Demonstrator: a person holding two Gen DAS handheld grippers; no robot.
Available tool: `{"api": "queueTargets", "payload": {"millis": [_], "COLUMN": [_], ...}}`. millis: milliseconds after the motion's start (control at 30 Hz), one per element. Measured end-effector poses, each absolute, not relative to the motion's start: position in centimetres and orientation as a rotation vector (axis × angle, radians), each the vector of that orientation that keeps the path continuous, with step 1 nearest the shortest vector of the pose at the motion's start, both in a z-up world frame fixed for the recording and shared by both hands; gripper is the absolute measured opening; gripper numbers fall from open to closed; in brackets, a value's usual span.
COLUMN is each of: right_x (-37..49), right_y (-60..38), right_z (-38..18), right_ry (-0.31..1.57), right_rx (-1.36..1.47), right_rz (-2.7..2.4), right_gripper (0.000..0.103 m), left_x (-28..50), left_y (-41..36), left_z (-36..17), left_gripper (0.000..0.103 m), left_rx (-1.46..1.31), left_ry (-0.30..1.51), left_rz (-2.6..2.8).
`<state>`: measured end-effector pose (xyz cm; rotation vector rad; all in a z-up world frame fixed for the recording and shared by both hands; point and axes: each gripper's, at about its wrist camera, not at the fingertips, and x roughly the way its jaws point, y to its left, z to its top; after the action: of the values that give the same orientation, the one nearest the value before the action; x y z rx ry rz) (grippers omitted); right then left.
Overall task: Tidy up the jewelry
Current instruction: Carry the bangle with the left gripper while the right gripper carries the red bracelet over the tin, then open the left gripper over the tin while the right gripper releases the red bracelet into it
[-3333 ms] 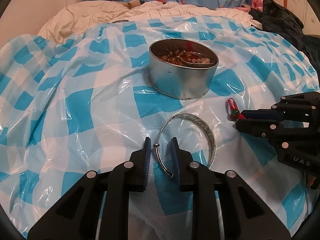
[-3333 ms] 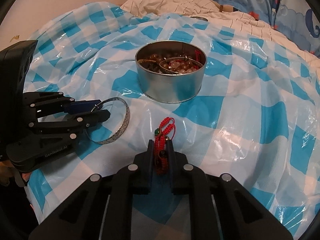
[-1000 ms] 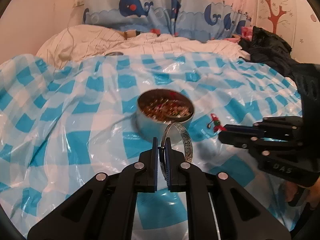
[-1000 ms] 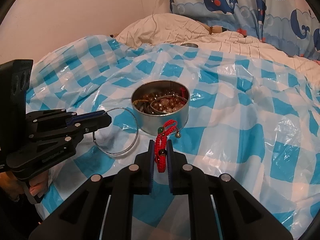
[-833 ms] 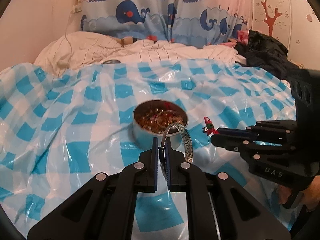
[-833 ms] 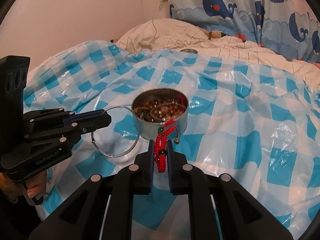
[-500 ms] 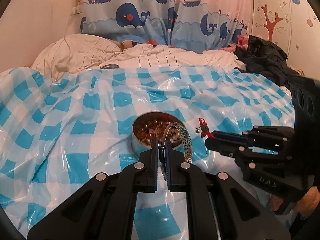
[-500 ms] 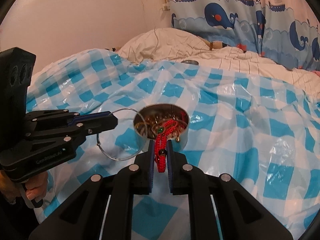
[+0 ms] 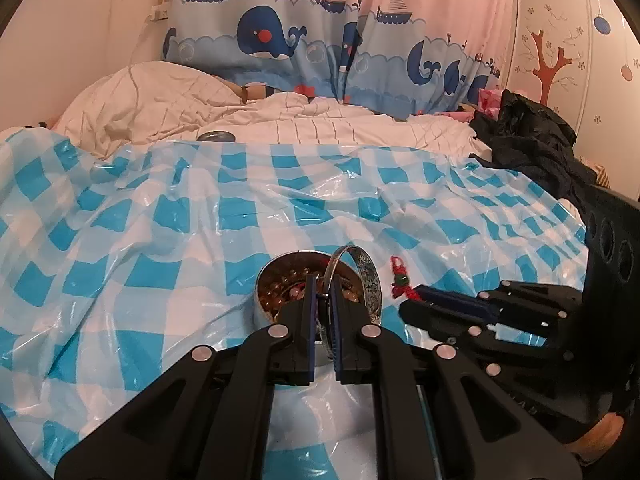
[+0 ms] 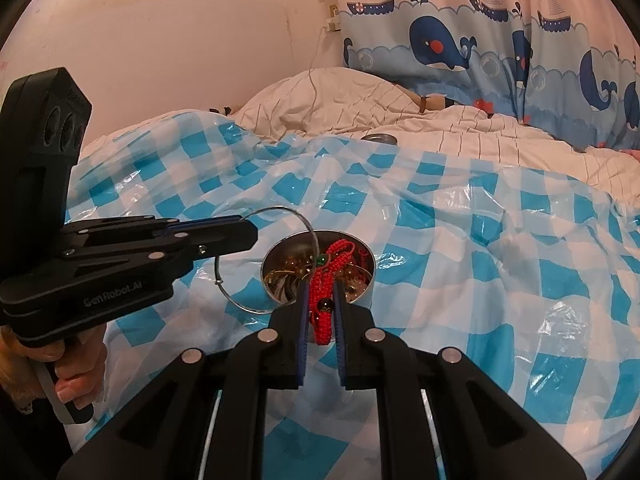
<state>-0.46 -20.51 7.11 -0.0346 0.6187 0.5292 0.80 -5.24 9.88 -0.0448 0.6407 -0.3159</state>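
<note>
1. Bedding fills both views: a bed covered by a blue-and-white checked plastic sheet (image 9: 168, 216), with a white striped duvet (image 9: 168, 100) behind it and a whale-print curtain (image 9: 320, 48) at the back wall.
2. Landmark: a round metal tin (image 9: 266, 300) stands on the sheet. It holds beads and other jewelry.
3. Left of the tin in the right wrist view, a hand (image 10: 68, 384) grips the handle of the left gripper (image 9: 323, 300). Its jaws are closed on a silver bangle (image 9: 370, 282), pinching the thin part of the band.
4. The bangle stands upright on edge, clear of the sheet. In the left wrist view its engraved band rises over the near right rim of the tin. In the right wrist view its ring (image 10: 262, 258) lies across the left rim of the tin (image 10: 370, 280).
5. Behind the tin, at the far edge of the sheet, a small round metal lid (image 9: 215, 136) lies on the duvet.
6. Right gripper (image 10: 321, 300): its jaws are nearly closed and clamp a red braided cord bracelet (image 10: 326, 280). A dark bead sits between the pads and a green bead further up the cord.
7. The free loops of the bracelet extend forward over the open tin, above its contents.
8. In the left wrist view the right gripper (image 9: 416, 300) sits just right of the tin, with the red bracelet (image 9: 400, 280) projecting from its tip.
9. Far right of the tin, a dark garment (image 9: 536, 140) is piled at the edge of the bed.
</note>
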Motion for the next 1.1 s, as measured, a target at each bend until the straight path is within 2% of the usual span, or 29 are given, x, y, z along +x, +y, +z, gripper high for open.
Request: {"api": "queueTargets", "payload": {"millis": [333,400,433,467,500,600,733,1100], "right_x": [3.5,4.3,4.7,4.6,4.6,4.1,2.7,-2.5], "right_y": [-19.0,-18.5,-18.4,-18.6,-18.8,-19.4,-20.3,-20.1], "right_z": [6.5,5.8,5.4,5.3,5.3,5.7,5.6,2.9], "right_ry": [0.639,0.677,0.691,0.687,0.685,0.678,0.705,0.832], "right_rx": [-0.038,-0.053,-0.055,-0.051,-0.045,-0.038,-0.023,-0.073], "right_rz": [0.534,0.536,0.530,0.525,0.522,0.517,0.512,0.486], "right_gripper": [0.013,0.017,0.035,0.043,0.043,0.043,0.044,0.060], "left_x": [4.6,5.3,5.5,5.5,5.4,4.9,3.5,-1.3], "left_y": [-5.4,-5.6,-5.5,-5.3,-5.0,-4.4,-3.6,-2.9], "left_z": [8.8,8.3,8.2,8.2,8.3,8.7,8.7,5.0], "left_gripper": [0.008,0.017,0.021,0.032,0.038,0.046,0.050,0.061], "left_rx": [-0.084,-0.068,-0.068,-0.071,-0.074,-0.056,-0.048,0.043], "left_ry": [0.702,0.725,0.729,0.732,0.727,0.710,0.718,0.843], "left_rz": [-0.322,-0.307,-0.294,-0.282,-0.270,-0.245,-0.224,-0.176]}}
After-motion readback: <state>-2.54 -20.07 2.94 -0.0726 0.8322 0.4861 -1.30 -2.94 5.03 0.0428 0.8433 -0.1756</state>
